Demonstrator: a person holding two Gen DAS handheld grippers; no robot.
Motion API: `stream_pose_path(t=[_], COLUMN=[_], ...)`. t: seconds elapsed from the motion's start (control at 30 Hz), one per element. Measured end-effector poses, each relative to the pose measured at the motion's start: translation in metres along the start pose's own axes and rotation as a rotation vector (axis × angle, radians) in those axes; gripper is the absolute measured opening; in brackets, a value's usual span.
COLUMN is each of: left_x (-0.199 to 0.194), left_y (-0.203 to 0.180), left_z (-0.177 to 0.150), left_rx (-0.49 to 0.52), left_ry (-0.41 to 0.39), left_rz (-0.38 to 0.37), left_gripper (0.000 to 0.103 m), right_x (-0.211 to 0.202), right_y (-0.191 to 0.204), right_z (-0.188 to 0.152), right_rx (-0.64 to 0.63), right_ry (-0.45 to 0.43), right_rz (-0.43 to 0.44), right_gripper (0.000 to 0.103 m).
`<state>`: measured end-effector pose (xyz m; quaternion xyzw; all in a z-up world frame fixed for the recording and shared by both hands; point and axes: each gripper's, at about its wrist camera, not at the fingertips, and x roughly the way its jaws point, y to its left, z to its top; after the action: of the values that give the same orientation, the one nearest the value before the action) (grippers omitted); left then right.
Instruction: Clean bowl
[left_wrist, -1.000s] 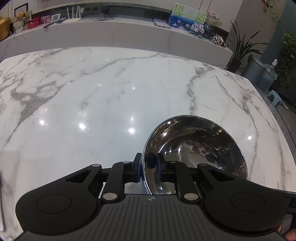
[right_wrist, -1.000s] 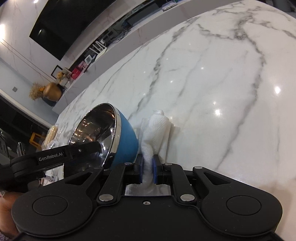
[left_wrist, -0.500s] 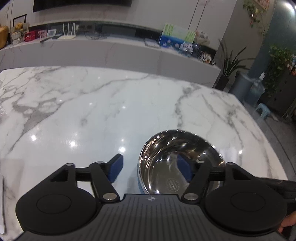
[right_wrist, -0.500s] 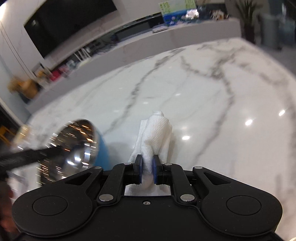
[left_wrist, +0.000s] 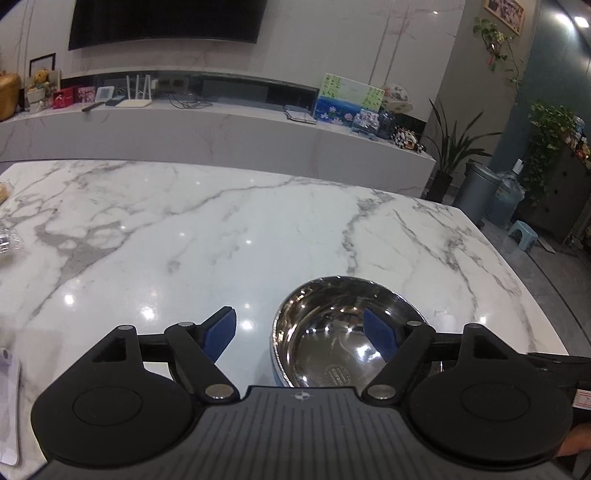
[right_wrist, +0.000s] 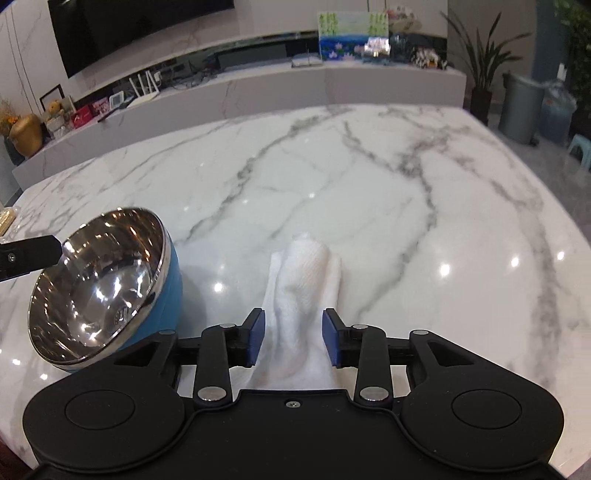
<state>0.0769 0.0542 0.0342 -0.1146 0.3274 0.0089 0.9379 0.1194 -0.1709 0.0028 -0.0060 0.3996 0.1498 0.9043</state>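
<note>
Between spread left tongs (left_wrist: 301, 334), bowl (left_wrist: 343, 332) rim, unheld

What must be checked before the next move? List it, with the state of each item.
1. Bowl resting on the table: ok, though in the right wrist view it seems to lean.
2. Left tongs off the bowl: ok, open; one finger over the bowl's inside, the other outside the rim, neither pressing it.
3. Right tongs off the towel: ok, open, with the towel lying loose between the fingers.
4. Towel clear of the bowl: ok, it lies beside it, apart.
5. Bowl's inside clean: cannot tell; the steel shows only reflections.
</note>
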Motion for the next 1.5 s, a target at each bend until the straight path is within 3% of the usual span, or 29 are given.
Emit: stream_pose_path(t=[0.4, 0.7, 1.5], left_x=[-0.018, -0.030, -0.024], left_y=[-0.008, -0.018, -0.017], left_z=[0.001, -0.017, -0.017], left_rx=[0.048, 0.095, 0.083], left_ry=[-0.102, -0.118, -0.103], left_rz=[0.055, 0.049, 0.079], left_gripper=[0.076, 0.076, 0.076], right_x=[-0.041, -0.061, -0.057], right_y=[0.016, 0.035, 0.040], right_z=[0.003, -0.013, -0.019], right_rx=[-0.069, -0.131, -0.091], right_ry=[-0.153, -0.193, -0.193], right_rz=[-0.031, -0.056, -0.070], right_gripper=[0.069, 0.069, 0.069])
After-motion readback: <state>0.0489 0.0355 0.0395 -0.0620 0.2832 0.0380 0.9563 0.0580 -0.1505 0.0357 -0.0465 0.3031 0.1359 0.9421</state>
